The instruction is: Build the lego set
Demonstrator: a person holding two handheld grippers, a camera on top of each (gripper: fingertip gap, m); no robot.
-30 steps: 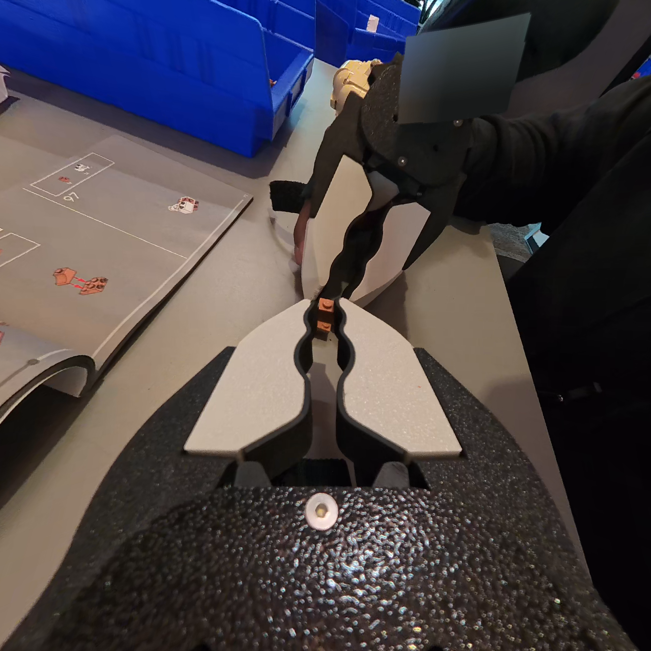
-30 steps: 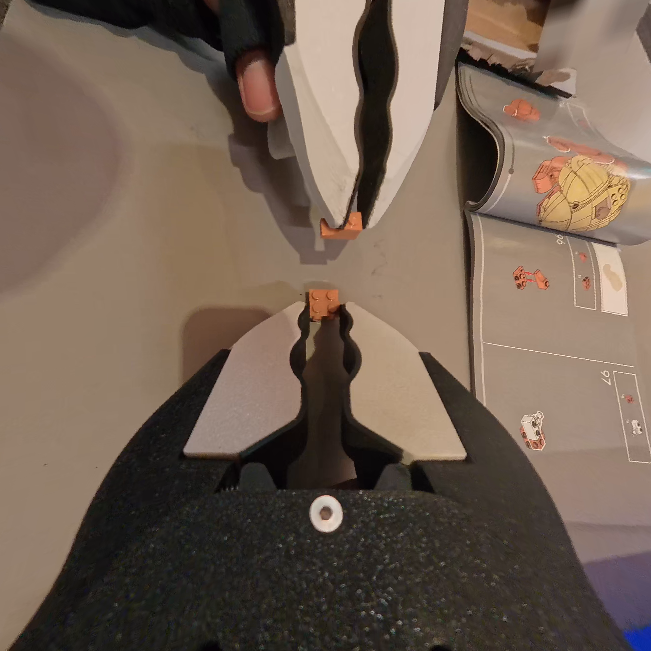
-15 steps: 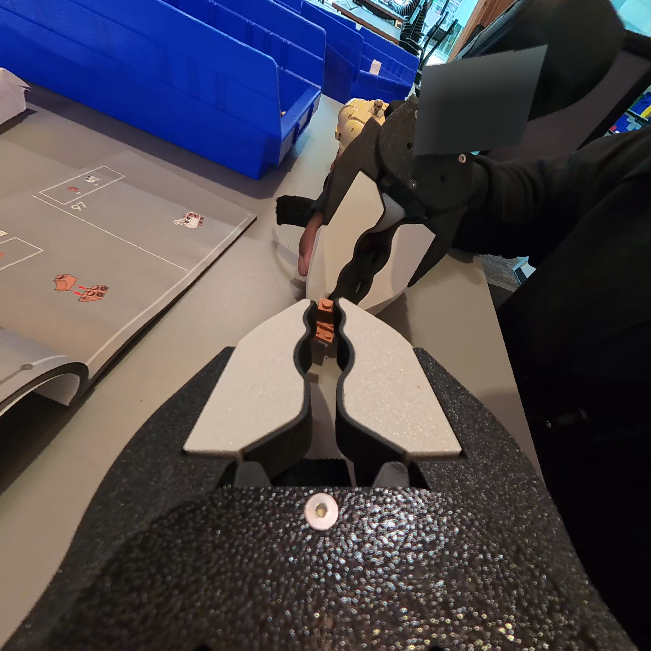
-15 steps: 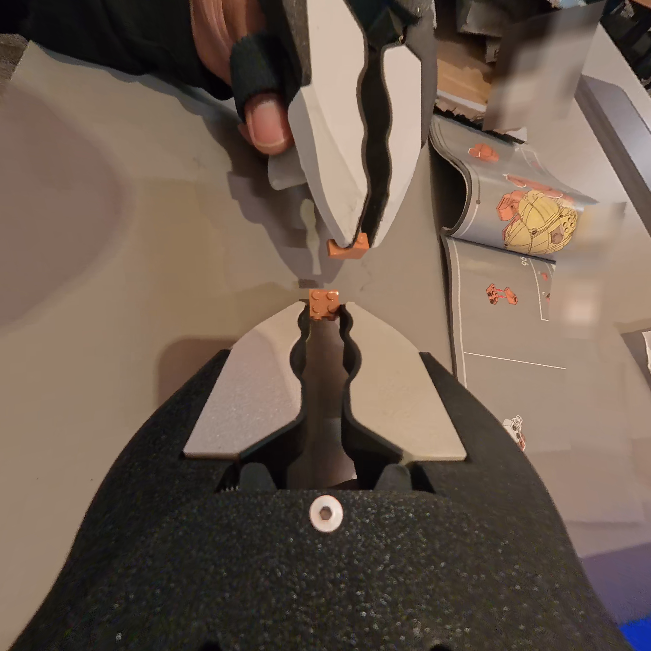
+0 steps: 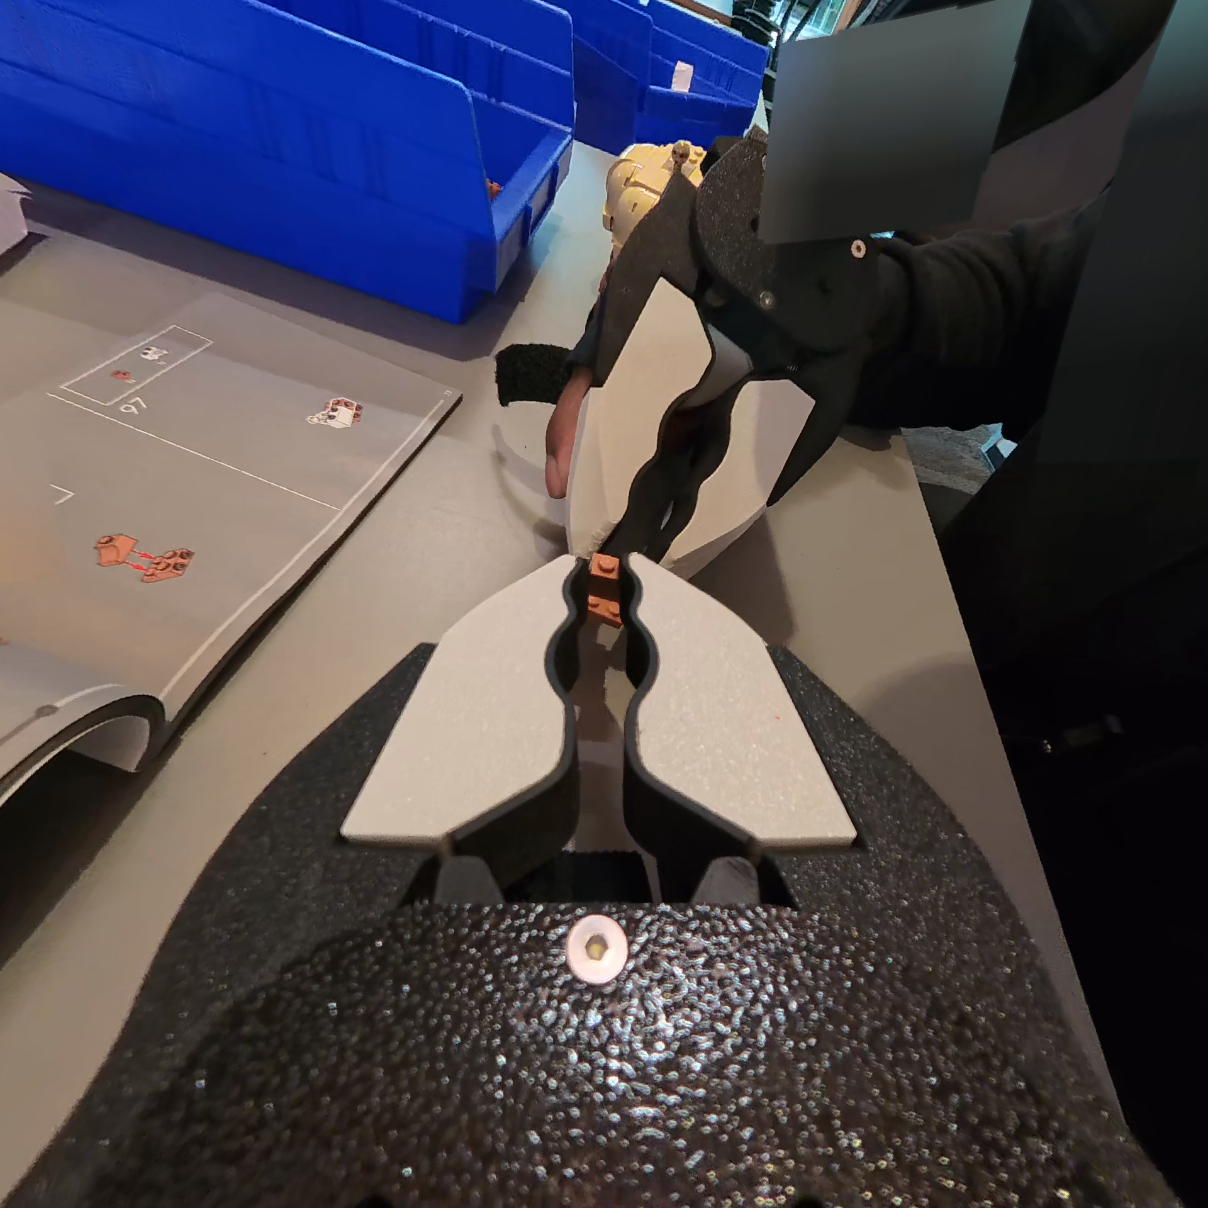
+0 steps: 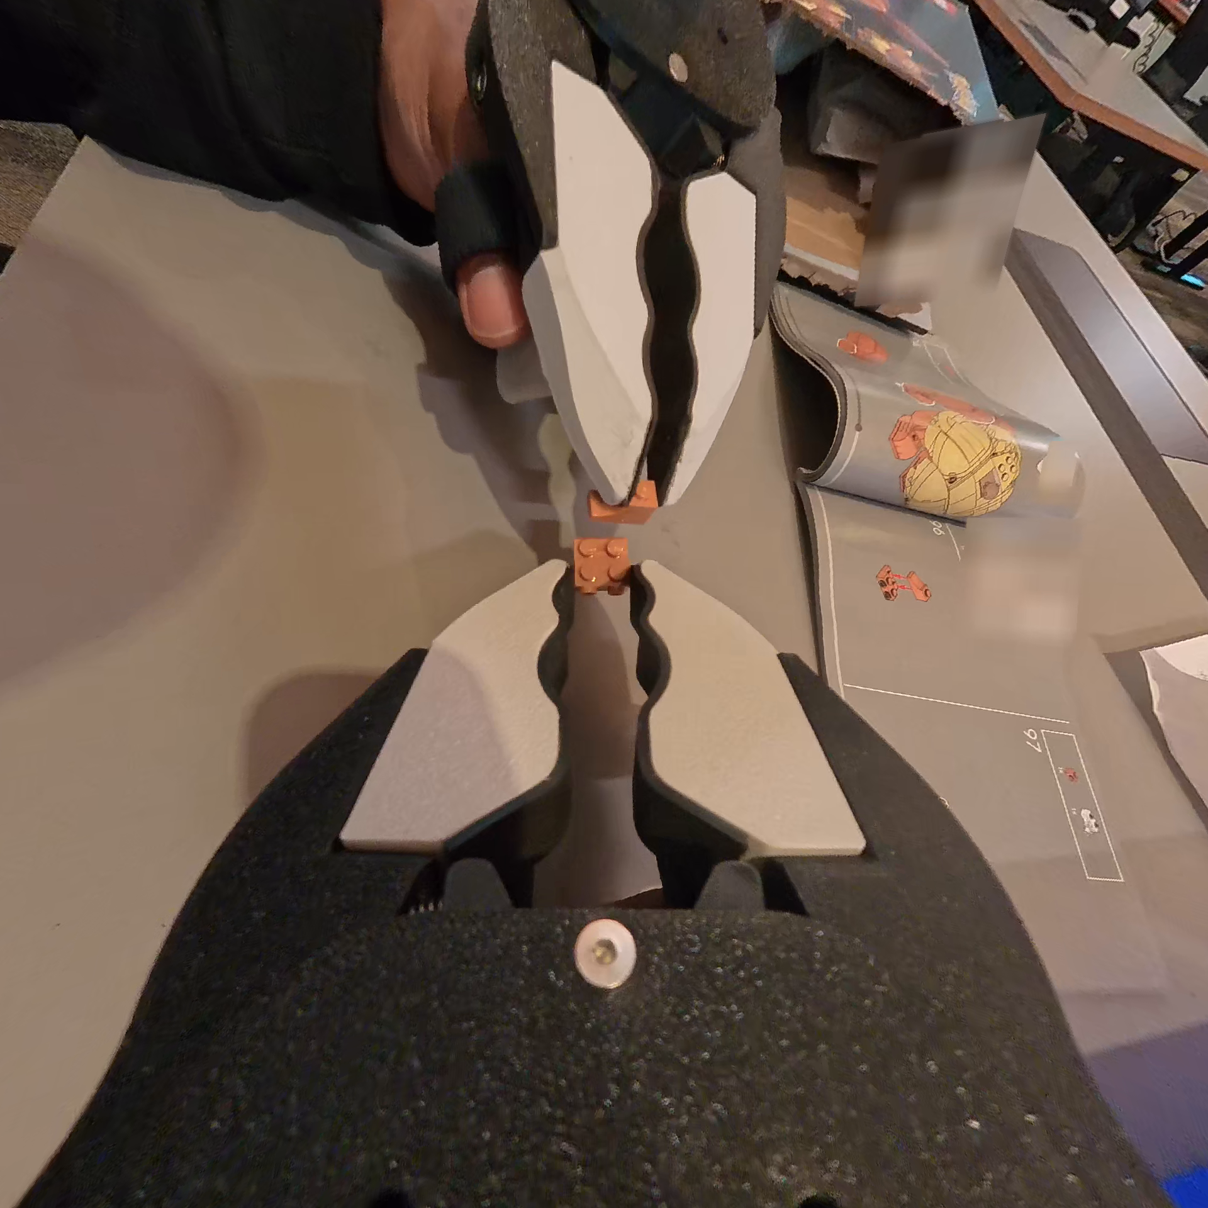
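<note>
My left gripper (image 5: 603, 565) is shut on a small orange-brown brick (image 5: 604, 588) held at its fingertips. The same brick shows in the right wrist view (image 6: 621, 508), pinched at the tips of the left gripper (image 6: 644, 490) that points toward me. My right gripper (image 6: 601, 578) is shut on a square orange-brown studded plate (image 6: 601, 562), studs facing up. The two pieces stand tip to tip with a narrow gap between them, just above the grey table (image 6: 196, 588). In the left wrist view the right gripper's fingers (image 5: 611, 451) stand just behind my left fingertips.
An open instruction booklet (image 5: 196, 490) lies on the table, also in the right wrist view (image 6: 948, 621). Blue bins (image 5: 327, 163) line the far side. A tan brick model (image 5: 644, 183) stands behind the right gripper. The table edge (image 5: 948, 588) and a person in black are at the right. Only a small space, under 4 cm, lies between the two pairs of fingers.
The two grippers have moved toward each other, each still gripping its piece. The gap between the brick and the plate has narrowed to a sliver.
</note>
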